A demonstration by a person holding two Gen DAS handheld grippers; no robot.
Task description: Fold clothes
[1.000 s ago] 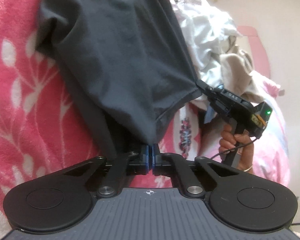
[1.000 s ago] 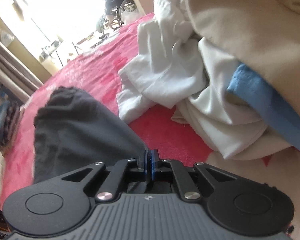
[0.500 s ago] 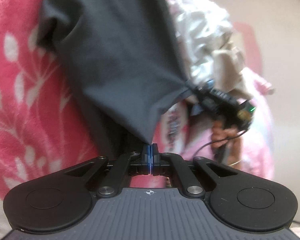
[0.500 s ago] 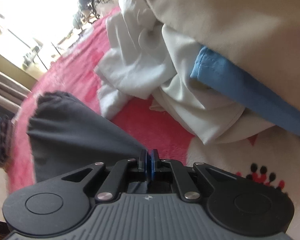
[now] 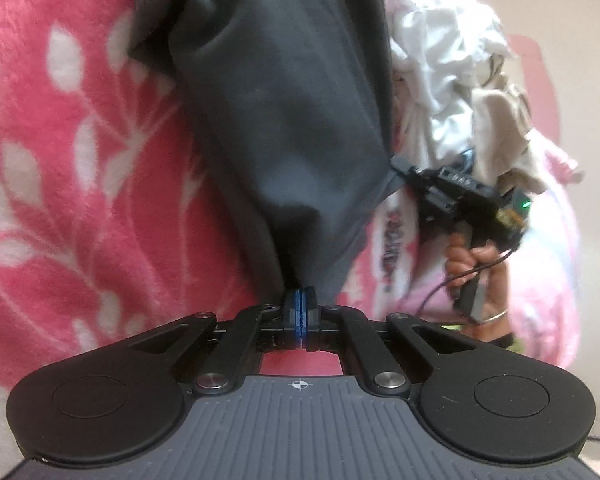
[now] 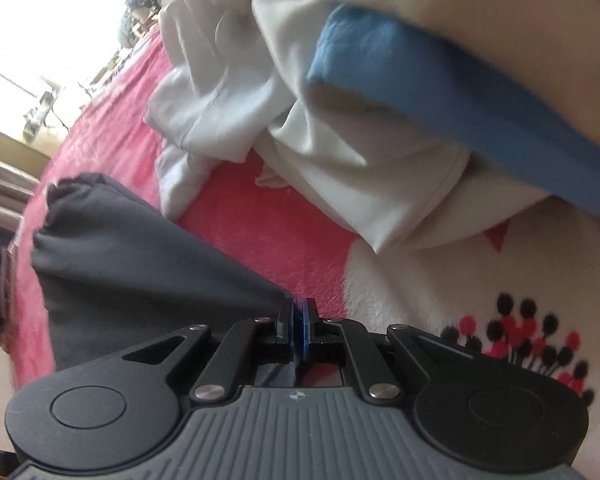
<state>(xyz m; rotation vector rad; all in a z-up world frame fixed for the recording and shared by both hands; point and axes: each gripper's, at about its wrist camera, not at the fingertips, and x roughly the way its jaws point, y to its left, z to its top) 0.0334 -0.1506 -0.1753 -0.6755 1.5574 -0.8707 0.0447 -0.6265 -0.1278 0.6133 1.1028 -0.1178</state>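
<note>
Both jaws clenched on the dark grey garment (image 5: pixel 284 120), one corner each.

My left gripper (image 5: pixel 300 300) pinches the lower corner; my right gripper (image 6: pixel 299 312) grips the other, and the cloth hangs stretched between them over the pink blanket (image 5: pixel 68 168) on the bed. Beyond it lies a heap of white and cream clothes (image 6: pixel 340 152) with a blue piece (image 6: pixel 440 92) among them.

Both wrist views look closely along their grippers, sharing the dark garment (image 5: pixel 284 120) over the pink blanket (image 5: pixel 80 160).
</note>
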